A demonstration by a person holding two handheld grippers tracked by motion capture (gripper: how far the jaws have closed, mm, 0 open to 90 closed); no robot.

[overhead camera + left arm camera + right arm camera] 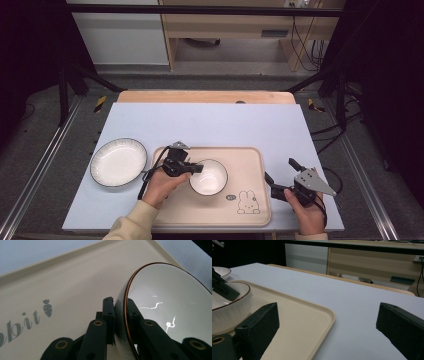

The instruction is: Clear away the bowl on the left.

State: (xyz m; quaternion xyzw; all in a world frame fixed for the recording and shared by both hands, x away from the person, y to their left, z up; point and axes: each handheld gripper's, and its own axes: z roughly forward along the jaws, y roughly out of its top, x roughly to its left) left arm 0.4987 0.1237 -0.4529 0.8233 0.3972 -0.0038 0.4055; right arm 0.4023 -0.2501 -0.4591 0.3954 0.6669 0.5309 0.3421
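Your left tongs (196,169) are clamped on the near-left rim of the small white bowl (210,177), 1 jaw inside and 1 outside the wall, as the left gripper view shows. The bowl (172,310) sits in the middle of the beige tray (255,200), just left of the rabbit print (248,202). Whether its base is resting flat or is lifted a little I cannot tell; the left gripper view suggests a tilt, but that camera turns with your hand.

The grip is on 1 edge only, so the weight hangs to the far side and the glazed wall will probably be slippery. Keep the squeeze steady and move slowly, or the bowl may pivot between the jaws. If you are lifting it, raise it straight up until its base clears the tray's raised edge before you carry it sideways. If you are setting it down, lower it level and let go only once the base is fully down.

Your right tongs (280,176) are spread wide and grasp nothing, resting on the bench (210,120) just right of the tray (322,312). You can use them to pin the tray's right edge so it does not slide.

The larger white plate (118,162) lies on the bench left of the tray; swing wide of its rim.
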